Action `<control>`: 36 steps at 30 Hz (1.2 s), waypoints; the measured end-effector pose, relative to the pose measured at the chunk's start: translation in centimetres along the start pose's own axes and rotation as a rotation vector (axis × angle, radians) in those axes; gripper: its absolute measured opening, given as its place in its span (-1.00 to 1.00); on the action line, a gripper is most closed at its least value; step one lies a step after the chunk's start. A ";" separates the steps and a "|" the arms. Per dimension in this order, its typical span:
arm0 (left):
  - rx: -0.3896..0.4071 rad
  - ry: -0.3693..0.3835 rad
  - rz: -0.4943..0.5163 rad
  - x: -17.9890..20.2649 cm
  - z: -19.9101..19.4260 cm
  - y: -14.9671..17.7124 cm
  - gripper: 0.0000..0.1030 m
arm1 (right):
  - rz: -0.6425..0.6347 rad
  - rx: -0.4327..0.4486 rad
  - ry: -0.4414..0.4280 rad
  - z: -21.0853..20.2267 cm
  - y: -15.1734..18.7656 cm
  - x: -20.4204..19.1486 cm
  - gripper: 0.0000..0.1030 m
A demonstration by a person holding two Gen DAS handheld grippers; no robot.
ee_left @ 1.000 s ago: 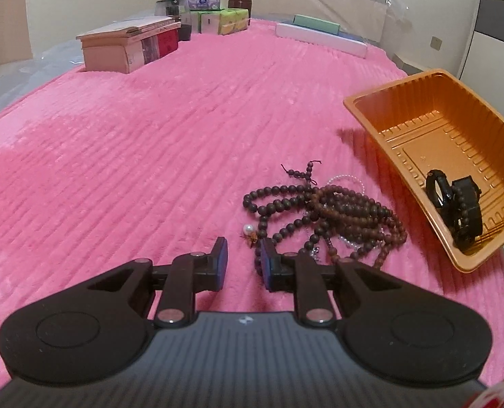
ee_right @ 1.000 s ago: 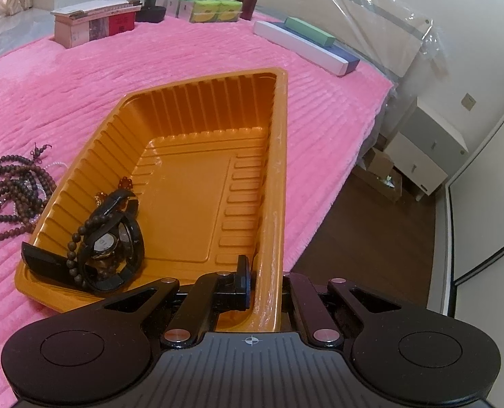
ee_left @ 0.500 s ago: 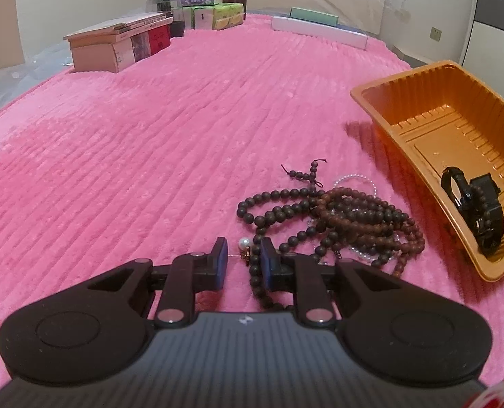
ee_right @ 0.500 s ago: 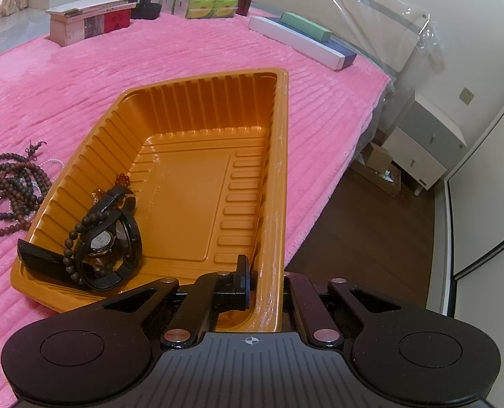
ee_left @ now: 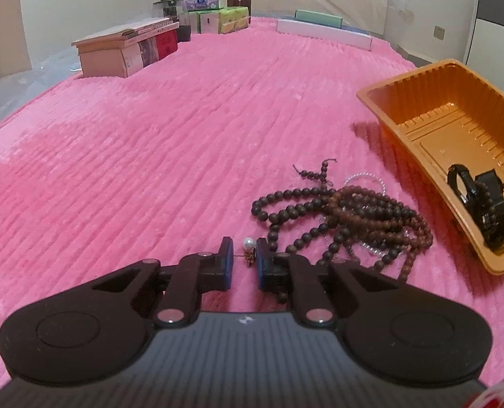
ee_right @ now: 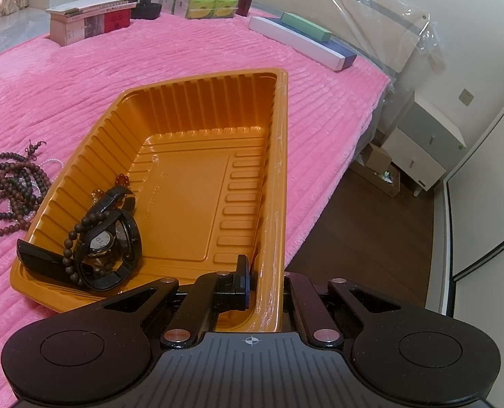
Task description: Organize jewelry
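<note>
My left gripper (ee_left: 245,261) is open low over the pink blanket, its fingertips on either side of a small pearl earring (ee_left: 249,245). Just right of it lies a tangle of dark and brown bead necklaces (ee_left: 347,214), which also shows in the right wrist view (ee_right: 10,187). My right gripper (ee_right: 267,280) is shut on the near right rim of the orange tray (ee_right: 275,204), holding it tilted. In the tray lie a black watch (ee_right: 105,241) and a bead bracelet (ee_right: 71,241). The tray (ee_left: 418,156) stands right of the beads.
Boxes (ee_left: 126,47), tissue packs (ee_left: 218,20) and long flat boxes (ee_left: 323,30) stand at the far end of the bed. The bed's right edge (ee_right: 320,183) drops to a dark floor with a white cabinet (ee_right: 418,149).
My left gripper has lowered and moved forward, so the pearl earring now sits between its fingertips. The right gripper keeps its hold on the tray rim, barely shifted.
</note>
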State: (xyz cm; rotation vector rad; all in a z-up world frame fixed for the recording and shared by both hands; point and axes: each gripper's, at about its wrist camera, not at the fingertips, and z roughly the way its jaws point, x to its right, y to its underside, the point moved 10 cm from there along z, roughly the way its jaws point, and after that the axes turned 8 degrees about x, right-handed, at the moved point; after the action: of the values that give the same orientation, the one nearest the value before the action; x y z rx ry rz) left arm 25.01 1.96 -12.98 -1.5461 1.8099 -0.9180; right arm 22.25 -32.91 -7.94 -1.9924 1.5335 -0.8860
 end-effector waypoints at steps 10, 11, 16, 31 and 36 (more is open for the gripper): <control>-0.009 -0.017 0.035 -0.1 0.6 0.4 -0.72 | -0.003 -0.001 0.003 0.1 0.0 0.3 -0.92; -0.013 -0.017 0.040 -0.1 0.6 0.5 -0.72 | -0.002 -0.001 0.003 0.1 0.0 0.3 -0.92; -0.005 -0.018 0.046 0.0 -0.1 0.1 -0.88 | -0.004 0.000 0.004 0.1 0.0 0.3 -0.92; 0.004 -0.028 0.123 0.3 -0.3 0.3 -0.79 | -0.012 0.000 0.008 0.1 0.0 0.3 -0.92; -0.008 -0.032 0.145 0.3 0.6 0.9 -0.81 | -0.014 -0.002 0.011 0.2 0.1 0.3 -0.91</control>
State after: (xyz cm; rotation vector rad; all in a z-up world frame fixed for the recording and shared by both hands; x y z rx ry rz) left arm 24.91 1.69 -14.02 -1.4056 1.8771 -0.8143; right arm 22.40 -33.19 -8.09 -2.0048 1.5283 -0.9024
